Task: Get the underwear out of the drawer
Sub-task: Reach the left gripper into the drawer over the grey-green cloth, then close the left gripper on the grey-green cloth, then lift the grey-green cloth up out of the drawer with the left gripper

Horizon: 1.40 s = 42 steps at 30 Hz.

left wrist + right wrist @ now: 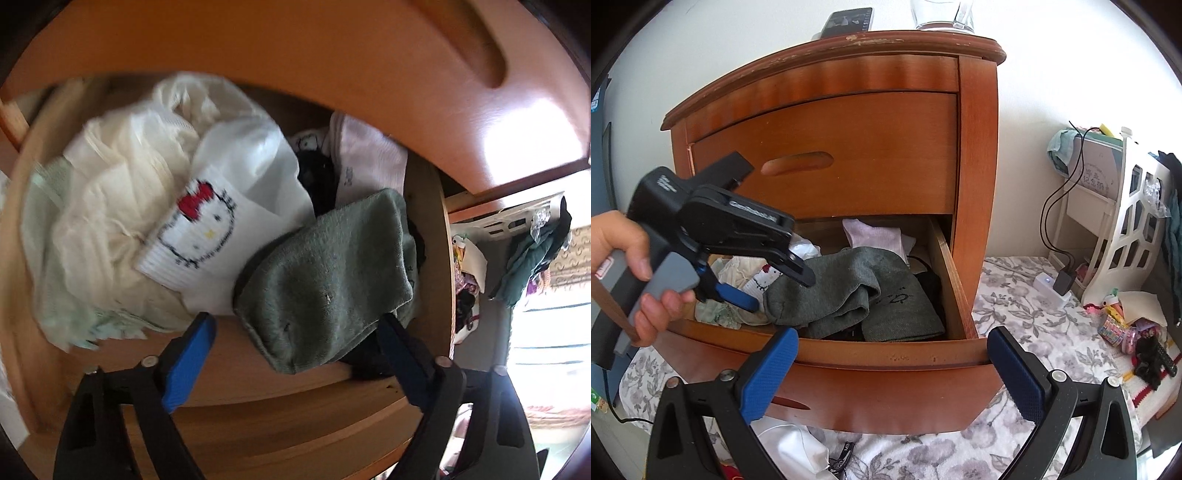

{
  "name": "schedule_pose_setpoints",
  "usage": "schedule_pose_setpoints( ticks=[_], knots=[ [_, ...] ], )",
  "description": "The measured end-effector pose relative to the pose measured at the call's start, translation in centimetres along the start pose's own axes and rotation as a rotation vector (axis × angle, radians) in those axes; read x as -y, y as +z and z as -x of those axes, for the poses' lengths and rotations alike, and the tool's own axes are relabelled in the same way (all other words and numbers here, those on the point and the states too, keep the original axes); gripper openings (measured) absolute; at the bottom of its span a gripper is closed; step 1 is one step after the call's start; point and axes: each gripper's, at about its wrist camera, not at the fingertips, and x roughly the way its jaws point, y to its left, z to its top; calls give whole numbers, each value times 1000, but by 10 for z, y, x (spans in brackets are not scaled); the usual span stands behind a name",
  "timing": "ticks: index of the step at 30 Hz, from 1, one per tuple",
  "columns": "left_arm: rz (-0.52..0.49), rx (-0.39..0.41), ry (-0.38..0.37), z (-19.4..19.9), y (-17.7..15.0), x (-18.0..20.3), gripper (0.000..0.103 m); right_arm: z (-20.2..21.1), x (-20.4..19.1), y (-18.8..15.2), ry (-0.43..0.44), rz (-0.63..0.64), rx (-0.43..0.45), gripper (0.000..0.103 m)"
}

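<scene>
Left tongs [295, 328] over cream underwear [122, 192].

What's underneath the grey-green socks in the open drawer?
Dark fabric pokes out beneath the grey-green socks, by the drawer front and right side. What it is, and anything deeper, stays covered.

Two drawers [827, 158], two grippers [890, 373]

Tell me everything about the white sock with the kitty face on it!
The white sock looks like ribbed knit, with a cartoon cat face outlined in black, a red bow and a yellow nose. It lies in the open drawer, tilted, resting on a cream crumpled garment. A grey-green sock lies right beside it. The left tool hangs open nearby, not touching it.
</scene>
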Motion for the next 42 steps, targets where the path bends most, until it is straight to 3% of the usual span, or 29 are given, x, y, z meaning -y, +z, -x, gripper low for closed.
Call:
schedule_pose_setpoints(
  ticks=[9, 12, 14, 17, 24, 36, 42],
  knots=[
    [79, -50, -41, -28, 4, 3, 86, 0, 0, 0, -1, 2, -1, 103],
    [88, -48, -44, -32, 4, 3, 66, -1, 0, 0, -2, 3, -1, 103],
    [93, -42, -35, -34, 4, 1, 63, -1, 0, 1, -3, 4, -1, 103],
    [99, -31, -52, -34, 0, -2, 40, -1, 0, 1, -3, 6, -2, 103],
    [88, 5, -98, -26, -6, -5, 26, -1, -1, 1, -11, 16, -2, 103],
    [28, 145, -212, 12, -26, 0, 17, -1, -1, -1, -15, 22, -7, 103],
    [34, 216, -343, 30, -44, -12, 16, -1, -2, -1, -21, 27, -3, 103]
  ],
)
